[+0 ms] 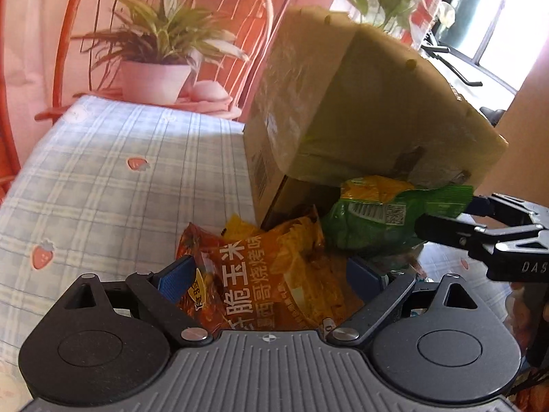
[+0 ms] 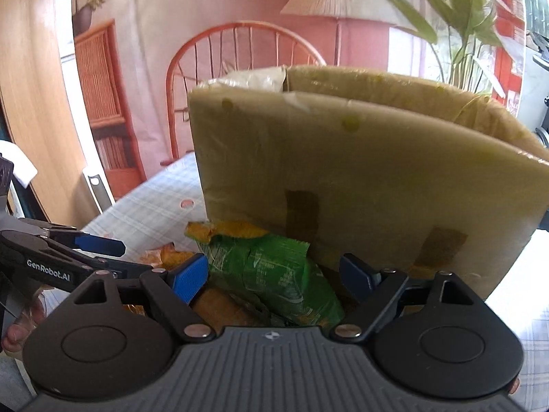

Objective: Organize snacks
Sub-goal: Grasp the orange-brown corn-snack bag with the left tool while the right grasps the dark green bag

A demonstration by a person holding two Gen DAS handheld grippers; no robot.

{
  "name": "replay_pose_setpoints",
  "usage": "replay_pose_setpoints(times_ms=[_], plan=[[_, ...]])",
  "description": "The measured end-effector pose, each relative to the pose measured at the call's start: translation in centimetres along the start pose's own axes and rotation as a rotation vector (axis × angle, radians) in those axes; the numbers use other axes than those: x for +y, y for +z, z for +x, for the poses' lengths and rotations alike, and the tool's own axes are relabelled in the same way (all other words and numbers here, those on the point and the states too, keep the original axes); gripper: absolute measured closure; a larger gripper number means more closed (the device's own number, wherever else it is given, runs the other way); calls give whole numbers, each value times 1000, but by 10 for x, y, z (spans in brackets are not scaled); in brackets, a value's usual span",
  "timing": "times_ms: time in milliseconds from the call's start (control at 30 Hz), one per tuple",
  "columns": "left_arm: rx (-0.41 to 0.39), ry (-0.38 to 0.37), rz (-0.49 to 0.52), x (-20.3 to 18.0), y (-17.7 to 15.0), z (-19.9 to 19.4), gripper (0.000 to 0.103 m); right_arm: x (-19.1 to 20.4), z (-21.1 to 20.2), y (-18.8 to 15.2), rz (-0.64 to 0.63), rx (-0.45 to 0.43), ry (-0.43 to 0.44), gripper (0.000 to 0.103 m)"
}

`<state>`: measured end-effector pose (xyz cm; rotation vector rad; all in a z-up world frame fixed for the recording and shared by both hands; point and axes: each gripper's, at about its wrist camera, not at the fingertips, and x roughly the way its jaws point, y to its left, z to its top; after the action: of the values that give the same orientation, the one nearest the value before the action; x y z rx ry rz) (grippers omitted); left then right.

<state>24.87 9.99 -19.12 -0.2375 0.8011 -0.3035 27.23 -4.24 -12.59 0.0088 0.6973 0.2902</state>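
A crinkled orange snack bag (image 1: 274,274) with white lettering lies low centre in the left wrist view, between the wide-spread blue pads of the left gripper (image 1: 271,278), no pad pressing it. A glossy green snack bag (image 2: 274,281) sits likewise inside the wide right gripper (image 2: 274,276), ungripped. Behind them a taped cardboard box (image 2: 360,178) leans over both. A pale blue checked tablecloth (image 1: 120,178) with strawberry prints covers the table; a pink backdrop (image 2: 206,0) fills the upper frame.

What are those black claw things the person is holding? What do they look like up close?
Each is a handheld two-finger tool. The left gripper and right gripper look alike: black linkage arms, silver pivot screws, ridged blue pads on the fingers and a grey ribbed body. White lettering is printed along their sides. No cables or sleeves show.
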Motion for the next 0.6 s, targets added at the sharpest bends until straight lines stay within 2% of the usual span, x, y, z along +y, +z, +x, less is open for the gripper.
replay_pose_setpoints(times_ms=[333, 600], plan=[[27, 16, -72, 9, -8, 22, 8, 6, 29, 1, -50, 39, -1, 13], [8, -10, -147, 19, -19, 21, 8, 8, 34, 1, -58, 46, 16, 13]])
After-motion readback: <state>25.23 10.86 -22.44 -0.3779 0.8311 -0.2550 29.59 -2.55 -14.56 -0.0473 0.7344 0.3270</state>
